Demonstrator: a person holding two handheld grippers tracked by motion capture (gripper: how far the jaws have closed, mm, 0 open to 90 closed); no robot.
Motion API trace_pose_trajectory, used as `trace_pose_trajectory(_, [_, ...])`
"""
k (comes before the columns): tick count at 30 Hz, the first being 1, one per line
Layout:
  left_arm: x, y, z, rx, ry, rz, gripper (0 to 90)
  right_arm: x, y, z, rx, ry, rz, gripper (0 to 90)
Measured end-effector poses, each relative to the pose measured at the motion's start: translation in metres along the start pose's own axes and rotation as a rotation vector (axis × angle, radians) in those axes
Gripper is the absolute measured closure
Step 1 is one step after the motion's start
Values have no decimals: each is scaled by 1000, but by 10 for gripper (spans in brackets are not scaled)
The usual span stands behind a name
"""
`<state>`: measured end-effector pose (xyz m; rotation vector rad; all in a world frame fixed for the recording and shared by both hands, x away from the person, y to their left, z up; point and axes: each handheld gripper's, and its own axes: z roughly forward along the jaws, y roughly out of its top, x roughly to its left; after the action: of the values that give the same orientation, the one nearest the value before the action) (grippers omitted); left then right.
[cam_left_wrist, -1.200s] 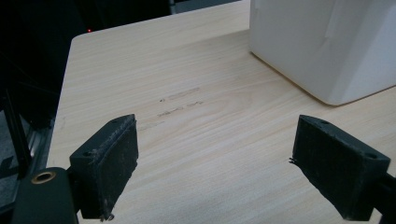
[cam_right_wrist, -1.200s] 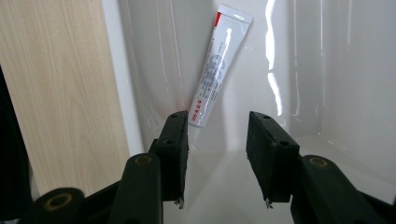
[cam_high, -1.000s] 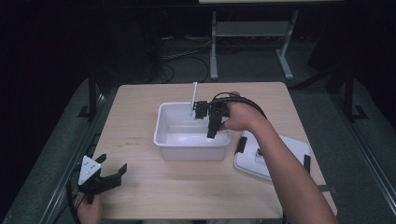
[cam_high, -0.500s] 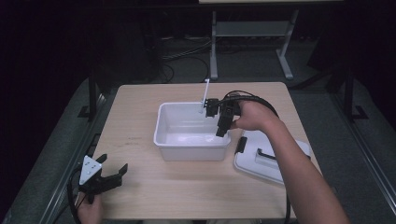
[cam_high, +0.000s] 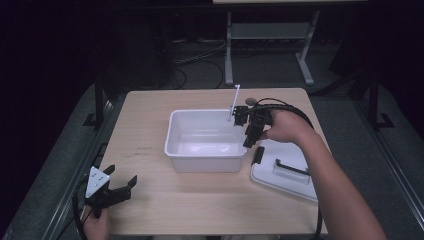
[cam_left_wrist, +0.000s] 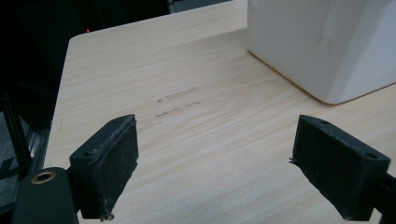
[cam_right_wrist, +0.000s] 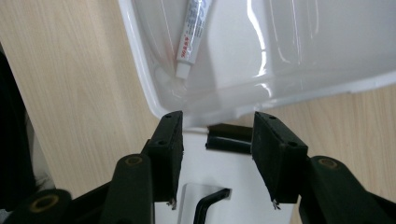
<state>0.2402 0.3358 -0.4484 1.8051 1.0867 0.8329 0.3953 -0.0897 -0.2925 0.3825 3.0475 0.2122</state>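
Tube (cam_right_wrist: 194, 32) lies in the white bin (cam_right_wrist: 140, 70) beyond your right gripper (cam_right_wrist: 217, 158) fingertips, jaws just opening with nothing between, likely released there; left gripper (cam_left_wrist: 219, 172) spreads wide, idle.

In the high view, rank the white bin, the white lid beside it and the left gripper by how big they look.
1. White bin, largest.
2. White lid, partly hidden by the forearm, so its rank is unsure.
3. Left gripper, clearly smallest, though nearest the camera.
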Motion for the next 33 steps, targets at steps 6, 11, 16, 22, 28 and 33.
trace_pose_trajectory(6, [0,0,0,-1,0,-2,138,-2,-17,-1,3,-8,23,515])
trace_pose_trajectory(11, [0,0,0,-1,0,-4,138,-4,-29,1,5,-6,47,499])
trace_pose_trajectory(16, [0,0,0,1,-1,-1,137,-5,-40,4,1,-8,67,487])
trace_pose_trajectory(22, [0,0,0,1,0,1,137,-6,-53,11,1,-2,86,478])
trace_pose_trajectory(28, [0,0,-1,1,1,-1,138,-6,-67,19,-3,3,109,469])
trace_pose_trajectory(33, [0,0,-1,1,2,-1,138,-6,-80,26,-3,9,123,466])
